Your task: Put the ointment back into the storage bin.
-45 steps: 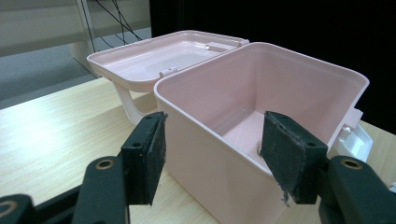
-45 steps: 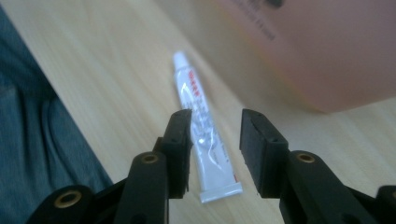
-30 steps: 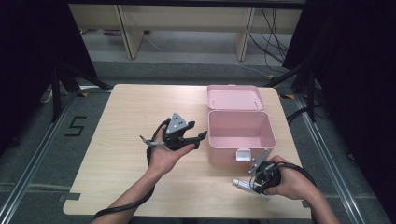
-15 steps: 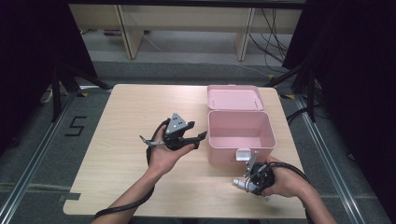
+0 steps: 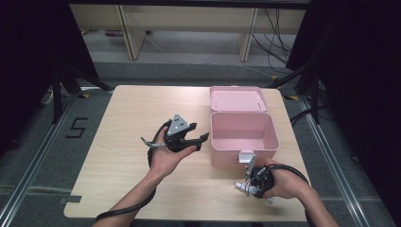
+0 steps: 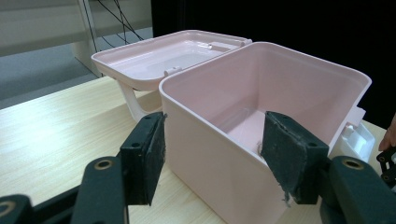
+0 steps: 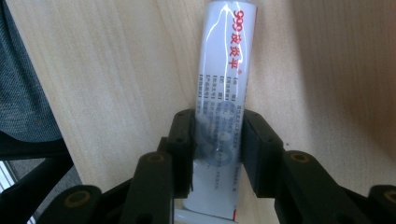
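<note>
Black hand-held grippers (image 5: 187,137), brass-ringed screws.

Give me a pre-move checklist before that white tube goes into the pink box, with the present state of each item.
1. Right gripper shut on the white tube with red lettering: ok, both jaws press its sides.
2. Tube lifted off the light wooden table: cannot tell, it lies close along the tabletop.
3. Pink plastic box open: ok, its pink lid is folded back behind it.
4. Box interior free: ok, nothing shows inside in the left gripper view.
5. Left gripper out of the way: not ok, its open jaws stand at the box's near corner.
6. White latch on the box front, in the tube's likely path: cannot tell.
</note>
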`<state>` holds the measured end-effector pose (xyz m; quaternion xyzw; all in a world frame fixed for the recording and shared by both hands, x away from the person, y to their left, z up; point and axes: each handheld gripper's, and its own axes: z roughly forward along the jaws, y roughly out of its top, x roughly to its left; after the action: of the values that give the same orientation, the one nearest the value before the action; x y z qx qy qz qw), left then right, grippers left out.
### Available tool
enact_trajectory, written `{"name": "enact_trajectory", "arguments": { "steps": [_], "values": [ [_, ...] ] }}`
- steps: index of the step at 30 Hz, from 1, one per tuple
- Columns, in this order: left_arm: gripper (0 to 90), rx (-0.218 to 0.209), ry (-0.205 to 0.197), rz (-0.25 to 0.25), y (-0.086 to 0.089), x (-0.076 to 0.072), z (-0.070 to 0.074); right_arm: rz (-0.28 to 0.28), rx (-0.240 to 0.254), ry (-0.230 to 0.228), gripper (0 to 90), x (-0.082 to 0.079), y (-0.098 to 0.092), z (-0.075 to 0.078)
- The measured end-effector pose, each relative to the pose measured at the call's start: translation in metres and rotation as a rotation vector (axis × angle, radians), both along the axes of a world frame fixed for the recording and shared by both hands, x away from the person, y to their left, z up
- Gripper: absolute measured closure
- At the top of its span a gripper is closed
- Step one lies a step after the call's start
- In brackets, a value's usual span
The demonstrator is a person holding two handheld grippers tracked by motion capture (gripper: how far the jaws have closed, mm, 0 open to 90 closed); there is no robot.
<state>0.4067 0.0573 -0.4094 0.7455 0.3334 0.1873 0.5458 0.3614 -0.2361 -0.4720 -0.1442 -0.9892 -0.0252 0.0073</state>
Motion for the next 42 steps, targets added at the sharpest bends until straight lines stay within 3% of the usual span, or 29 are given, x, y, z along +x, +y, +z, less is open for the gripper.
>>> {"name": "enact_trajectory", "arguments": {
  "steps": [14, 16, 22, 23, 24, 28, 29, 30, 33, 39, 41, 42],
  "values": [
    [39.4, 0.002, 0.002, 0.001, 0.001, 0.0, -0.001, 0.019, 0.015, 0.008, 68.6, 0.001, -0.002, 0.006],
    [39.4, 0.001, 0.001, 0.001, 0.001, 0.0, -0.001, 0.008, 0.012, 0.003, 68.6, 0.0, -0.003, 0.011],
    [39.4, 0.001, 0.002, 0.002, 0.001, 0.0, -0.001, 0.069, 0.027, -0.018, 68.6, 0.004, -0.009, 0.028],
    [39.4, 0.001, 0.002, 0.002, 0.0, 0.0, -0.001, 0.045, 0.031, -0.017, 68.6, 0.002, -0.009, 0.031],
    [39.4, 0.001, 0.003, 0.002, 0.0, 0.0, -0.001, 0.076, 0.024, -0.019, 68.7, 0.004, -0.01, 0.035],
    [39.4, 0.002, 0.003, 0.002, 0.0, 0.0, -0.001, 0.065, 0.03, -0.015, 68.7, 0.003, -0.011, 0.043],
    [39.4, 0.003, 0.001, 0.001, 0.0, 0.001, -0.001, 0.096, 0.028, -0.022, 68.7, 0.005, -0.012, 0.045],
    [39.4, 0.005, 0.001, 0.001, 0.001, 0.001, -0.001, 0.071, 0.005, -0.016, 68.7, 0.003, -0.012, 0.048],
    [39.4, 0.007, -0.002, -0.003, 0.0, 0.001, 0.0, 0.054, 0.005, -0.018, 68.7, 0.003, -0.012, 0.055],
    [39.4, 0.009, -0.003, -0.005, 0.0, 0.001, 0.001, 0.052, 0.002, -0.016, 68.7, 0.004, -0.012, 0.065],
    [39.4, 0.009, -0.003, -0.005, 0.001, 0.001, 0.001, 0.078, 0.007, -0.014, 68.7, 0.006, -0.012, 0.068],
    [39.4, 0.01, -0.002, -0.004, 0.001, 0.001, 0.001, 0.06, 0.005, -0.012, 68.7, 0.005, -0.012, 0.07]
  ]
}}
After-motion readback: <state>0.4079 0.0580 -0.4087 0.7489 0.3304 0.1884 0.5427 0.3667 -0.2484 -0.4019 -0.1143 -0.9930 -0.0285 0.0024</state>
